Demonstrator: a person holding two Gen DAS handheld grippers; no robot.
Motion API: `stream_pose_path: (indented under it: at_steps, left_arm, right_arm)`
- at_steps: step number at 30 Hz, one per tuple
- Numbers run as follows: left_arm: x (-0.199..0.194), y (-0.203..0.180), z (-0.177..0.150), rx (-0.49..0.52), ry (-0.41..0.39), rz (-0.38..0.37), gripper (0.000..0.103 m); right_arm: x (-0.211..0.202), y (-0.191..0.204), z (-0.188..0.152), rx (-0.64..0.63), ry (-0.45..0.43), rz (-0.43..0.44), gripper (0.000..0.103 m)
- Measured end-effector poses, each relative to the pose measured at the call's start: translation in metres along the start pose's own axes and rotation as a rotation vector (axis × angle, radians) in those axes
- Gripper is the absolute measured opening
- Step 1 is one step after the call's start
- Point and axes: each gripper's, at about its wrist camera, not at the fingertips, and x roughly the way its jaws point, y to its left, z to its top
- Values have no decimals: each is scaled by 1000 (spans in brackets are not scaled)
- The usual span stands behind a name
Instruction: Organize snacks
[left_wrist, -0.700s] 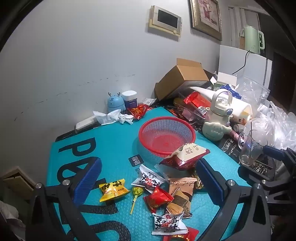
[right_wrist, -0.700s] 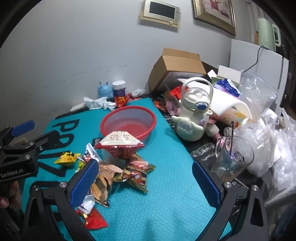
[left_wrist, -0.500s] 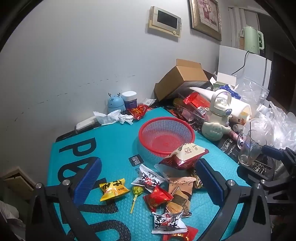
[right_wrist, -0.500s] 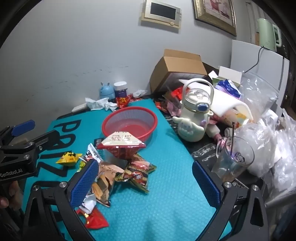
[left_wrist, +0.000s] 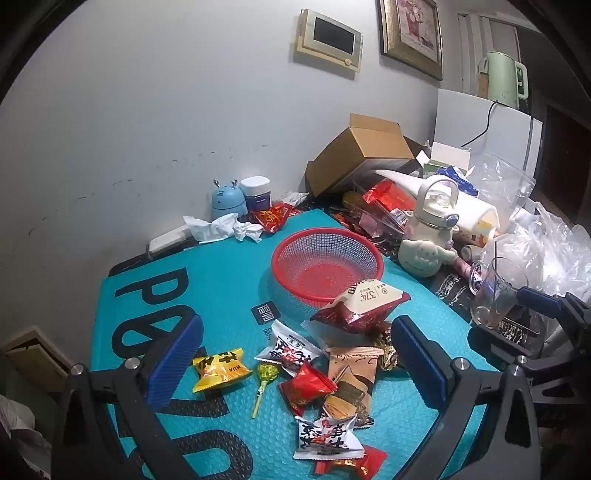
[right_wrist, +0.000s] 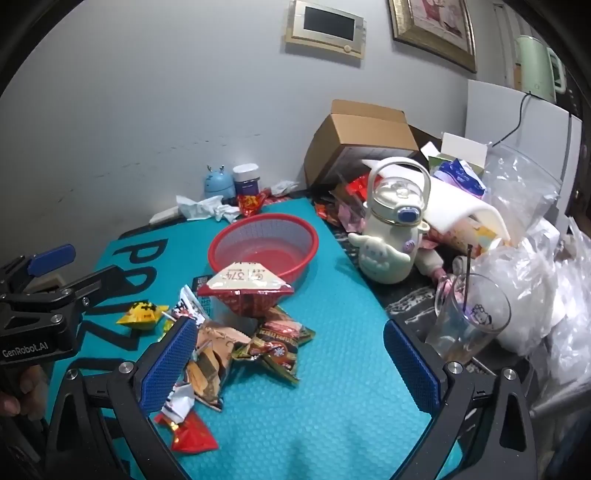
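Both claws hang open and empty over the teal mat (left_wrist: 207, 288) on my worktop: left claw (left_wrist: 295, 363), right claw (right_wrist: 284, 360). Only the left view shows the lollipop (left_wrist: 263, 376), just right of the yellow packet (left_wrist: 220, 367), and the white packet (left_wrist: 325, 434) nearest me. Only the right view shows the flat dark packet (right_wrist: 280, 343). The snack pile lies just in front of the red basket (left_wrist: 327, 243), the big red bag (left_wrist: 364, 306) propped on top. Right of it, a cream bottle (right_wrist: 393, 229) and a glass (right_wrist: 469, 325) crowd the mat's edge
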Motion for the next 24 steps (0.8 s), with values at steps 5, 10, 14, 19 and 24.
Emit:
stream_pose_path:
  at_steps: [5, 10, 14, 19, 24]
  left_arm:
    - [-1, -4, -1, 0, 2, 1, 103]
    - [-2, -5, -2, -2, 2, -3, 103]
    - [-2, -6, -2, 0, 2, -3, 103]
    - [-4, -9, -4, -1, 0, -4, 103]
    - [-6, -10, -5, -3, 1, -14, 103]
  right_arm:
    - [1, -1, 1, -3, 4, 8, 103]
    - [-1, -3, 0, -5, 0, 13, 103]
    - [-1, -3, 0, -6, 0, 14, 103]
    - [-3, -2, 1, -7, -2, 15, 103]
    - [-4, -2, 1, -8, -2, 17, 103]
